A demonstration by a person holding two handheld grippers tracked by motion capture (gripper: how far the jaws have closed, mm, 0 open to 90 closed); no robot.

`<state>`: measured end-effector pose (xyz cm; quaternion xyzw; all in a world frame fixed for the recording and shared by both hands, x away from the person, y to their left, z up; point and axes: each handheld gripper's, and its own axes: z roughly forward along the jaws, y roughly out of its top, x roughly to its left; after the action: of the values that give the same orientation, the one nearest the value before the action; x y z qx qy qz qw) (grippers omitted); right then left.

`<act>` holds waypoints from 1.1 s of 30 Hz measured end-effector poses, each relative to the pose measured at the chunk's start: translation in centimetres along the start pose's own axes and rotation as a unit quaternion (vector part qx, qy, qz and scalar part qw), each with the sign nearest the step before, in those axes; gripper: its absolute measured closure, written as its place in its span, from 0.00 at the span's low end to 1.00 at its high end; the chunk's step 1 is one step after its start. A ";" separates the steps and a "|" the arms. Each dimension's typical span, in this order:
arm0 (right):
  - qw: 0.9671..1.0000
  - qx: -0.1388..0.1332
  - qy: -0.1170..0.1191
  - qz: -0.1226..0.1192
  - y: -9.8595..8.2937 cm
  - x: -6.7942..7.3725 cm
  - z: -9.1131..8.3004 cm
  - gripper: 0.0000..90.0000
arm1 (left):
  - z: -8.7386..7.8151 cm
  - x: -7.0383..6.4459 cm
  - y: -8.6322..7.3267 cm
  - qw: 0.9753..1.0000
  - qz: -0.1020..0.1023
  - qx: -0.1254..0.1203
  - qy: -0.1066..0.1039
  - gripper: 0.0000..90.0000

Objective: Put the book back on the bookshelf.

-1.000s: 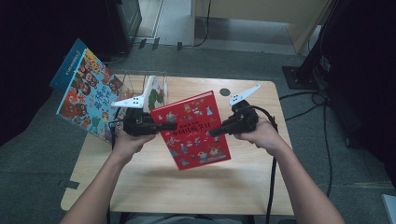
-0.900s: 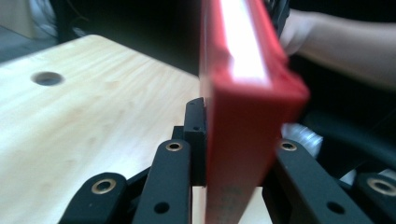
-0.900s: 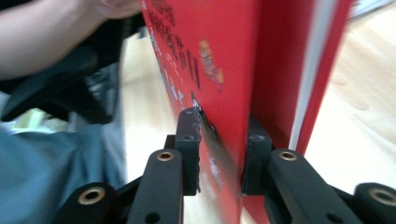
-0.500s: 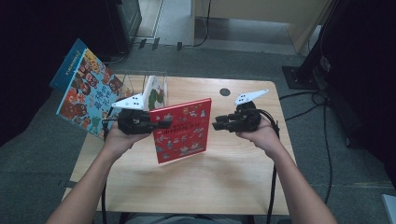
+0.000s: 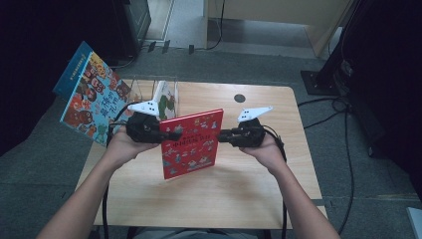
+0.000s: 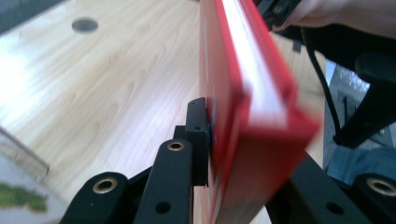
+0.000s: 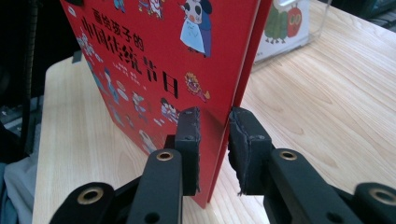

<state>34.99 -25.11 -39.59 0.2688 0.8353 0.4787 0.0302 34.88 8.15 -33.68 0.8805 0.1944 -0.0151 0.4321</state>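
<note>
A red picture book point(image 5: 191, 143) stands nearly upright above the table, held by its two side edges. My left gripper point(image 5: 173, 135) is shut on its left edge. In the left gripper view the red book point(image 6: 243, 84) runs edge-on between the jaws of the left gripper point(image 6: 224, 154), and one pad point(image 6: 198, 135) presses on its cover. My right gripper point(image 5: 222, 135) grips the opposite edge. In the right gripper view the right gripper point(image 7: 215, 140) has its pads on either side of the book point(image 7: 154, 56), near a lower corner.
A clear stand point(image 5: 149, 89) at the table's back left holds a caterpillar book point(image 5: 167, 99). A large blue picture book point(image 5: 89, 97) leans out past the left edge. The wooden table point(image 5: 249, 199) has a dark round hole point(image 5: 240, 98) at the back.
The red book has been tipped from a slanted, face-up pose to nearly upright and has shifted slightly left. Both grippers kept hold of its edges.
</note>
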 end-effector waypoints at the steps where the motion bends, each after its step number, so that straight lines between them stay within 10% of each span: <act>1: 1.000 -0.002 0.004 0.003 0.0 0.0 0.1 0.82 | -0.1 0.0 0.2 1.000 -0.006 0.012 0.005 0.87; 10: 1.000 -0.005 0.020 -0.007 0.5 0.5 1.0 0.81 | -0.7 -0.5 3.2 0.991 -0.014 0.129 0.024 0.87; 18: 1.000 -0.006 0.015 -0.013 0.8 0.8 1.4 0.78 | 0.1 -0.9 5.3 0.978 -0.026 0.205 0.022 0.87; 28: 1.000 -0.008 0.009 -0.020 0.8 1.1 1.6 0.74 | 2.6 -0.7 7.6 0.960 -0.045 0.274 0.026 0.86; 33: 1.000 -0.001 0.006 -0.016 0.5 1.0 1.5 0.70 | 2.8 -0.5 8.1 0.957 -0.051 0.284 0.027 0.88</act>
<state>34.79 -23.22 -39.82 0.2525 0.8390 0.4809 0.0334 37.70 1.38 -29.27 0.9558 0.2387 -0.0677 0.1578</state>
